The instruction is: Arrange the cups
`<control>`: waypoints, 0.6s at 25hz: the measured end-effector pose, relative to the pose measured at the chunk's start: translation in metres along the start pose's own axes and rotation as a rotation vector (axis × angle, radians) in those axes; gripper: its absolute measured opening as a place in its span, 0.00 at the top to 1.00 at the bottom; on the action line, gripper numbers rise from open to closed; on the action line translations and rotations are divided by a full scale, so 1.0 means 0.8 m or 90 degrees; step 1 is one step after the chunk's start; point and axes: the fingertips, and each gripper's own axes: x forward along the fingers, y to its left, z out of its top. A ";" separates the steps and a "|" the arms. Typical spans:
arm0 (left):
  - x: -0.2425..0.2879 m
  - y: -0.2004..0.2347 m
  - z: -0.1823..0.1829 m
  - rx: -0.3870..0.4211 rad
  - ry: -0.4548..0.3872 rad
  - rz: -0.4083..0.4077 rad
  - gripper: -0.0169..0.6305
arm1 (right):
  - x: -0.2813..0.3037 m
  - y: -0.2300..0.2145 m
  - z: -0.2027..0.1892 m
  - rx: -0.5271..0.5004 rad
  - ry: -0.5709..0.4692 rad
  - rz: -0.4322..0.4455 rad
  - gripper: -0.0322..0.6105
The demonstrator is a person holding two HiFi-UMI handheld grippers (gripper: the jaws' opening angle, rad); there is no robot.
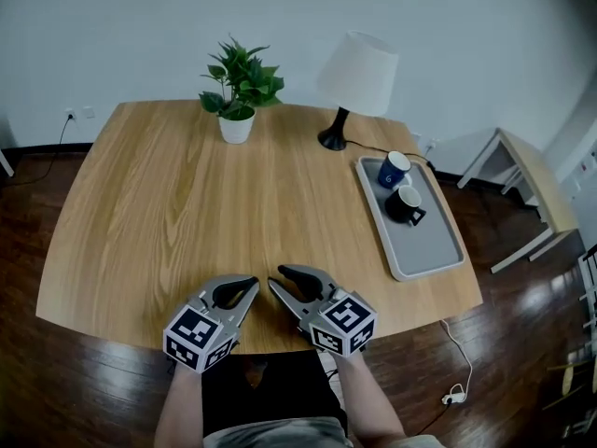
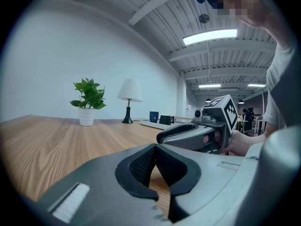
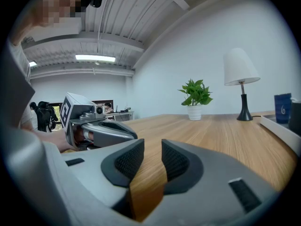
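A light wooden counter with rounded corners carries a long grey rectangular tray along its right edge. On the far half of the tray stand the two cups: a dark blue cup nearest the far end and a black mug with a handle just beside it on the near side, both upright. The near half of the tray is bare. At the far edge, towards the middle, stands a green leafy plant in a white pot, and to its right, near the tray's far end, a table lamp with a white shade and black foot. Both grippers rest at the near edge, side by side and well apart from the cups. The grey left gripper is clenched, its pad tips meeting with nothing between them. The grey right gripper is released, its jaws slightly apart over bare wood, holding nothing.
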 end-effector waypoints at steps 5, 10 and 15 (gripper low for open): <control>0.000 -0.001 0.004 0.003 -0.008 0.000 0.96 | -0.002 -0.001 0.002 -0.002 0.000 -0.001 0.78; 0.000 -0.003 0.006 0.004 -0.018 0.001 0.96 | -0.003 -0.002 0.001 -0.002 0.005 -0.002 0.78; -0.001 -0.003 0.006 0.005 -0.020 -0.001 0.96 | -0.003 -0.002 0.002 -0.002 0.005 -0.001 0.78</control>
